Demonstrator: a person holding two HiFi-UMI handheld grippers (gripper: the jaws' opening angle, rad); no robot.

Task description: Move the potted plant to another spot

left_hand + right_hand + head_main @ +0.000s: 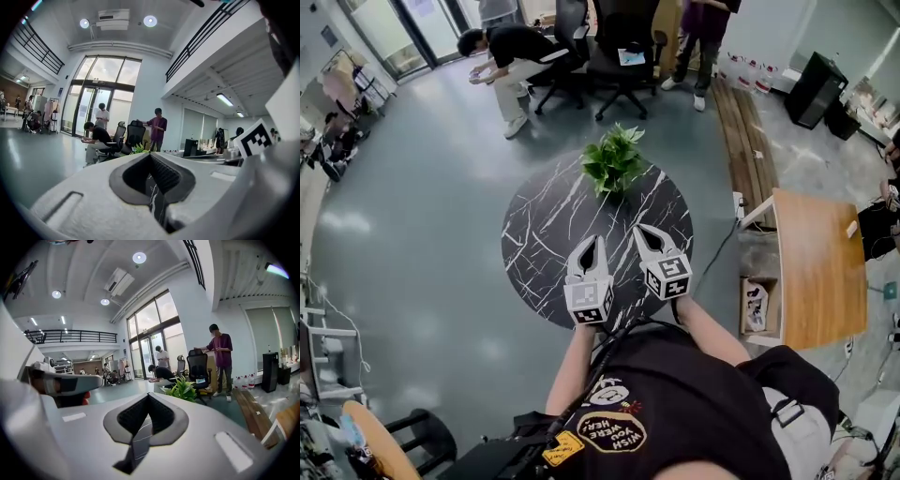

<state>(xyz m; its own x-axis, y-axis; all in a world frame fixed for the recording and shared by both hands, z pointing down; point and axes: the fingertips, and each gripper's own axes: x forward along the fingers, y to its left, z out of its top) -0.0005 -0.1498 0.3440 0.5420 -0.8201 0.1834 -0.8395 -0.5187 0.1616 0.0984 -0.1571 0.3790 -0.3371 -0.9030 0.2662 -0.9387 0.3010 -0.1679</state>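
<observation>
The potted plant (614,161), a leafy green bush, stands at the far edge of the round black marble table (546,246). Both grippers hover over the table's near half, pointing at the plant and well short of it. My left gripper (599,241) is shut with nothing in it. To its right, my right gripper (639,230) is also shut and empty. In the left gripper view only the plant's leaves (139,149) peek over the closed jaws of the left gripper (150,155). The right gripper view shows the plant (181,389) beyond the right gripper (149,394).
A wooden desk (820,269) stands right of the table, with a white box (757,305) and a cable on the floor between them. Black office chairs (619,67) and several people are beyond the plant. Wooden planks (747,131) lie at the far right.
</observation>
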